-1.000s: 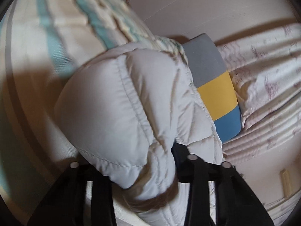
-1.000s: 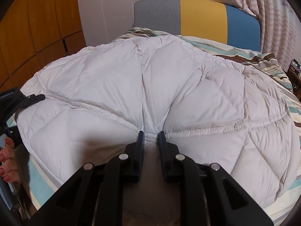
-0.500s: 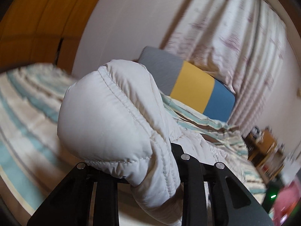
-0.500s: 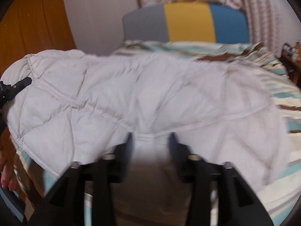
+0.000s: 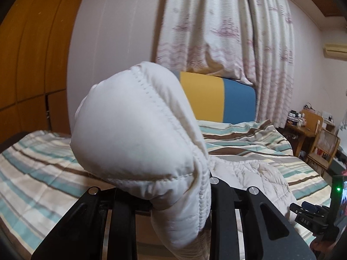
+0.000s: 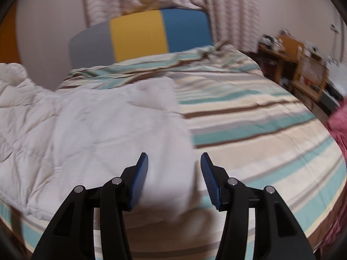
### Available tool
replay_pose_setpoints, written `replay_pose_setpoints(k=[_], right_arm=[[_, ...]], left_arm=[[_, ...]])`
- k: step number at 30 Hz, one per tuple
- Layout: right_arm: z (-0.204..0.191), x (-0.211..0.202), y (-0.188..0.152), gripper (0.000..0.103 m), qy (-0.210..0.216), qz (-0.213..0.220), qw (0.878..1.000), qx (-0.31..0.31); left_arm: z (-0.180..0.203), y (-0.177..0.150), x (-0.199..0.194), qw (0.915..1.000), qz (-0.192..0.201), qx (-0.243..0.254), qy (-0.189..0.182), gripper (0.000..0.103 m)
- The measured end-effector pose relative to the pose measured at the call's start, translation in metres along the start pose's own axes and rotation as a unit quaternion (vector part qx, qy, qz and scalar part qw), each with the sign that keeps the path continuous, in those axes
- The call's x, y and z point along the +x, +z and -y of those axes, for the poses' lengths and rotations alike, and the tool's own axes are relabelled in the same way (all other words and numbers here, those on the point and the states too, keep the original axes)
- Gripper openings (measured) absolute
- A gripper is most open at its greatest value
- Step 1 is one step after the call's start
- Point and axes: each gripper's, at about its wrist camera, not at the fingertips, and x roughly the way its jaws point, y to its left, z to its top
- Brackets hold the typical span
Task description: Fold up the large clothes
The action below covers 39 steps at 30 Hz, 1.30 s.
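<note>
- a puffy corner of the white quilted jacket [image 5: 138, 130] is clamped in the left hand-held gripper [image 5: 164, 197] and held up above the bed [image 5: 39, 169], probably so that this side can be carried over for a fold.
- the rest of the jacket is seen trailing from that grip down onto the bedspread at the right of the left view.
- the jaws of the right hand-held gripper [image 6: 174, 169] are seen apart, having just been opening; nothing is pinched between the blue ribbed pads [image 6: 209, 179], and the jacket [image 6: 86, 130] lies flat beyond them on the left part of the bed [image 6: 260, 130].
- that release is judged to leave the near edge at rest on the bed while the lifted side is moved.
- the jacket is soft, padded, stitched in diamond panels with a corded hem; slow settling and springing back are to be expected.
- the bedspread is striped in teal, cream and brown; a grey, yellow and blue headboard [image 6: 141, 39] stands at the far end.
</note>
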Motion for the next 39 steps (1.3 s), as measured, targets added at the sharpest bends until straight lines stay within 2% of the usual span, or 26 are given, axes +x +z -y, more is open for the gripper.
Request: replay_pose_setpoints(k=[7,15,19,27,31,34,39], right_arm=[[0.03,-0.003,-0.002,0.05,-0.035,-0.008,0.999,0.015],[0.066,-0.004,-0.004,0.05,-0.035,-0.019,0.998,0.057],[0.075,-0.008,-0.006,0.05,-0.035,-0.017,0.997,0.066],[0.083,-0.015,-0.008,0.05,-0.02,-0.013,0.997,0.077],[0.083,-0.016,-0.01,0.05,-0.015,-0.013,0.997,0.073],[0.086,-0.017,-0.012,0.05,-0.005,-0.011,0.997,0.08],[0.085,-0.029,-0.007,0.05,0.046,0.023,0.995,0.089]], left_arm=[[0.042,0.001,-0.001,0.9982,0.011,0.053,-0.026,0.026],[0.104,-0.014,0.008,0.9889,0.005,0.135,-0.063,0.028],[0.125,-0.021,0.014,0.9853,-0.004,0.148,-0.086,0.032],[0.166,-0.058,0.041,0.9726,-0.054,0.183,-0.132,0.034],[0.179,-0.08,0.045,0.9661,-0.064,0.198,-0.153,0.045],[0.185,-0.093,0.047,0.9613,-0.074,0.203,-0.17,0.049],[0.183,-0.108,0.049,0.9559,-0.086,0.196,-0.202,0.049]])
